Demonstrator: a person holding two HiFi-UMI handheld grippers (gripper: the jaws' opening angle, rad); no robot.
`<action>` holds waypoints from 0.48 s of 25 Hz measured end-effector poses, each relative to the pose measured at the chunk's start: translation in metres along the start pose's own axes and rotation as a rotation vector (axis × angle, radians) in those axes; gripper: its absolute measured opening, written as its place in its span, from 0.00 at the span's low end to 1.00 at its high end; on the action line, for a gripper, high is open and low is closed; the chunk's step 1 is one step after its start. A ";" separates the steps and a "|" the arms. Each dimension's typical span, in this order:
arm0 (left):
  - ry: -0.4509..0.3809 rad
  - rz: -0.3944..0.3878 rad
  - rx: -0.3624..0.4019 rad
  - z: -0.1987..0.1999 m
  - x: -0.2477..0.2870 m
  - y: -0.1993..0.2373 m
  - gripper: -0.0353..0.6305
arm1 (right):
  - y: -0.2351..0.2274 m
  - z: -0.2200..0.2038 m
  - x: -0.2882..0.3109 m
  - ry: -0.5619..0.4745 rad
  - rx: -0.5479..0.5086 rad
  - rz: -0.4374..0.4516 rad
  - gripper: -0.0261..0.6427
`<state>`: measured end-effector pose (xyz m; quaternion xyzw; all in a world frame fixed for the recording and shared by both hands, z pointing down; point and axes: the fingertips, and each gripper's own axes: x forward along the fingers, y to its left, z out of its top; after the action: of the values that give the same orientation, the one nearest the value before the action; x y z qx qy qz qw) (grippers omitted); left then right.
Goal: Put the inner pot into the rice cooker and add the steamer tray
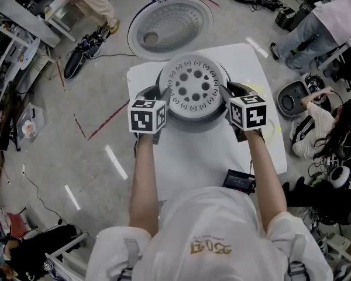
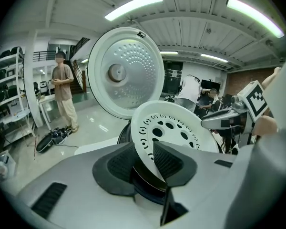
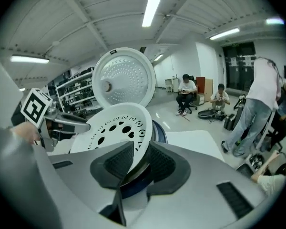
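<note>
White perforated tray covers the mouth of the cooker on the desk, so whatever lies inside cannot be made out. The head view's cubes partly hide the fingers. Only the gripper views show the left gripper and right gripper fingers spread, the tray's rim loose between each pair and the lid upright beyond them.

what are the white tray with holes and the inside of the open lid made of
Round white perforated steamer tray: likely moulded plastic, matte and opaque, with clean-edged holes. Dimpled grey inner plate of the open lid: probably metal, judging by its soft sheen.
</note>
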<state>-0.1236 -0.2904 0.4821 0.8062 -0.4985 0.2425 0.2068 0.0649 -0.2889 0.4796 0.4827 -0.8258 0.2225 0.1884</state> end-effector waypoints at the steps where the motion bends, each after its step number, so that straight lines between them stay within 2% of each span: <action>1: 0.002 0.004 0.006 -0.001 0.000 0.000 0.27 | 0.001 -0.001 0.001 0.004 -0.035 -0.019 0.20; 7: 0.023 0.033 0.063 -0.001 0.007 -0.005 0.31 | -0.003 -0.005 0.004 0.036 -0.174 -0.069 0.18; 12: 0.022 0.052 0.139 -0.005 0.005 -0.004 0.34 | 0.004 -0.008 0.006 0.033 -0.202 -0.093 0.16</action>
<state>-0.1188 -0.2891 0.4891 0.8027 -0.4989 0.2907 0.1493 0.0592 -0.2871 0.4891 0.4952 -0.8177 0.1368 0.2598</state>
